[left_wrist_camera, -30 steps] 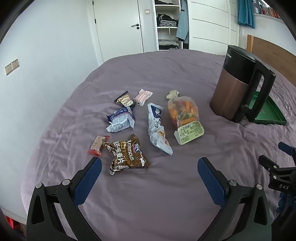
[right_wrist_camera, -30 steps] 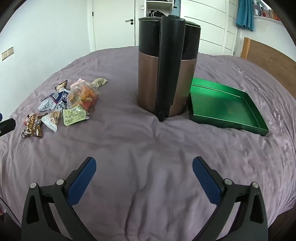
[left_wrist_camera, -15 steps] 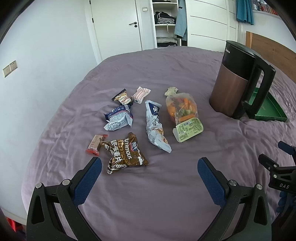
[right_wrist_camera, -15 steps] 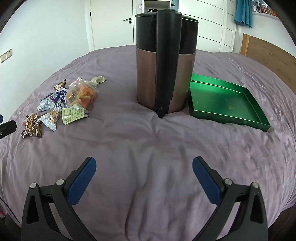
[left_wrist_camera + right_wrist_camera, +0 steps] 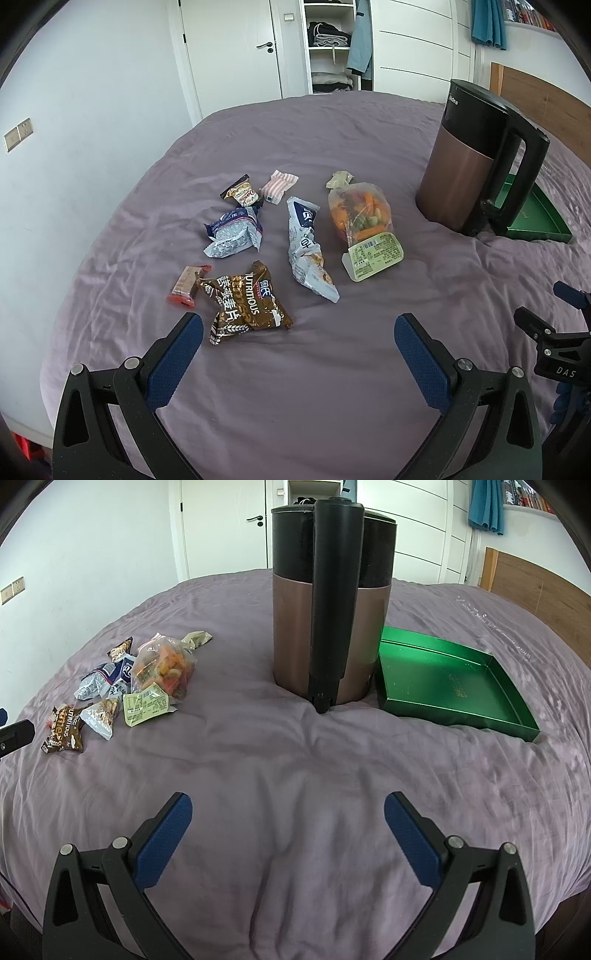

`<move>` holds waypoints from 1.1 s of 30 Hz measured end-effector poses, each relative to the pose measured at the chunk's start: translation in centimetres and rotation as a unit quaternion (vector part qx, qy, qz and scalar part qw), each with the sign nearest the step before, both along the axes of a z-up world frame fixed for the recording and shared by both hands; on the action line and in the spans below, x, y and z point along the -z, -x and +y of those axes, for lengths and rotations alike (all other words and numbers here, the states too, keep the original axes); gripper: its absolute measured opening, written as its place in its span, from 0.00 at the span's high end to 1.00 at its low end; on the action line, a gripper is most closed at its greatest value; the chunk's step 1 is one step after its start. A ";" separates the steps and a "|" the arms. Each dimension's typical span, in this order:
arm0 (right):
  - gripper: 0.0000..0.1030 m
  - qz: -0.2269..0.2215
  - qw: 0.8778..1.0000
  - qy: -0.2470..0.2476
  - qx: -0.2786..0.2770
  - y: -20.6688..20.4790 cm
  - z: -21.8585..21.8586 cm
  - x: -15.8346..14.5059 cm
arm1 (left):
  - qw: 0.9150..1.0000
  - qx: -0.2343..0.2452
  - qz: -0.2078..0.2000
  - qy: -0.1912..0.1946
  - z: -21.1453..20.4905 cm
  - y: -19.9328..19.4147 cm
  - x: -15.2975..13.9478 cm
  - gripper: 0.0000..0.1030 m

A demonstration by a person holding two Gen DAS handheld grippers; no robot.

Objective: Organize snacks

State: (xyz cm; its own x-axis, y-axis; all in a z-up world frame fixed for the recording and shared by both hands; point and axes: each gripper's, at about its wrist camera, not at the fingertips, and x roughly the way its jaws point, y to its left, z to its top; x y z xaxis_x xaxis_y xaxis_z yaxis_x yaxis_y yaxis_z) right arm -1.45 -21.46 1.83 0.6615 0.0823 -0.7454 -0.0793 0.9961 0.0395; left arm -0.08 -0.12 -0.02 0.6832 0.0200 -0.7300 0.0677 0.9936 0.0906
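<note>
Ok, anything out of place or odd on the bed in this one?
The kettle stands on the soft purple bedspread, hard against the empty green tray, an odd spot for it. The snack packets lie scattered and crumpled but look sealed; nothing spilled.

Bedroom. Bed w/ wrinkled purple bedsheet (image 5: 332,129) fills most of both views. White wall (image 5: 92,92) on left w/ wall switch plate (image 5: 17,134). White door (image 5: 236,48) w/ dark lever handle at back; next to it open wardrobe shelves (image 5: 328,44) w/ folded clothes, white wardrobe panels (image 5: 417,44). Wooden headboard (image 5: 535,579) at right. Teal curtain (image 5: 485,506) top right. Even daylight.
</note>
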 end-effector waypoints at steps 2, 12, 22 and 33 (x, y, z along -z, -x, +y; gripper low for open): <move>0.00 0.000 1.000 0.000 0.000 0.0 0.0 0.0 | 1.000 0.001 0.001 0.000 0.0 0.0 0.1 0.01; 0.00 -0.002 1.000 0.000 0.000 0.2 0.0 0.1 | 1.000 0.003 0.005 0.005 -0.2 0.0 0.0 0.01; 0.00 0.001 1.000 0.003 -0.002 0.4 0.2 0.0 | 1.000 0.002 -0.001 0.008 -0.1 0.2 -0.7 0.01; 0.00 0.008 1.000 0.012 -0.006 0.3 0.7 -0.1 | 1.000 0.001 -0.001 0.008 -0.2 0.2 -0.7 0.01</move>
